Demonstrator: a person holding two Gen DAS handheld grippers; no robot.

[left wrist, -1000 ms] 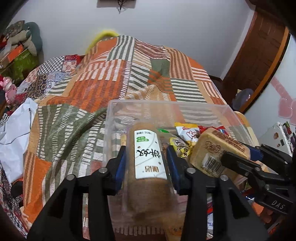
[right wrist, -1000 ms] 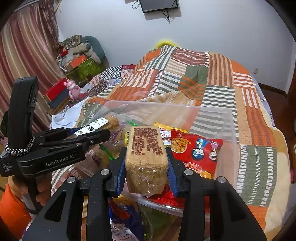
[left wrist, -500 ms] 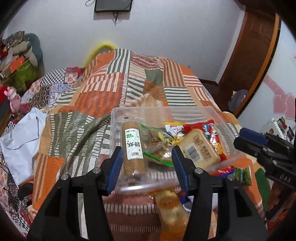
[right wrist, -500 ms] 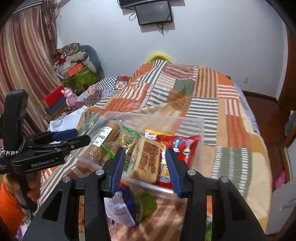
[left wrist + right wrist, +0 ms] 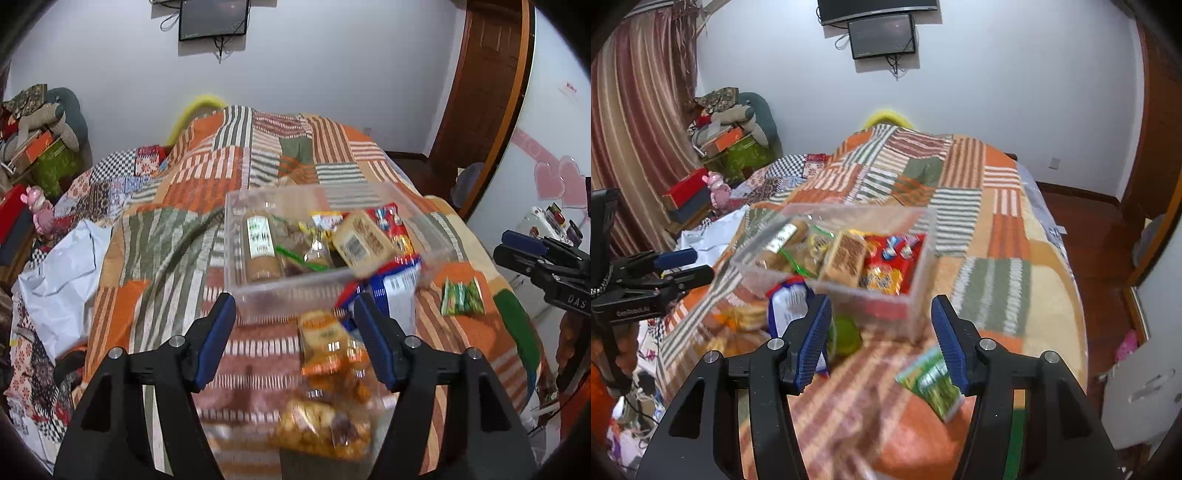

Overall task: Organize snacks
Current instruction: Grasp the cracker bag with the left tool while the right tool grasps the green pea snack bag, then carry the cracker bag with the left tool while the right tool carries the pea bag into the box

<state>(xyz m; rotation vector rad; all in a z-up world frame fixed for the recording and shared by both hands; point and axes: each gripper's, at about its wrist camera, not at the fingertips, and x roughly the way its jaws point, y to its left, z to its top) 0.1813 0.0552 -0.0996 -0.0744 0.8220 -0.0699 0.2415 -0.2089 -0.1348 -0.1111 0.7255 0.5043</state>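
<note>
orange snack bag only left view

My left black two-finger gripper with blue pads tips downward. Its jaws have just been opening, with nothing between them. My right black two-finger gripper with blue pads tips downward too, jaws just opening, nothing held.

Bin top open, front approach cluttered

My way into the clear bin from above is free; loose orange packets and a blue-white bag crowd its near wall; quilt right of it lies bare.
</note>
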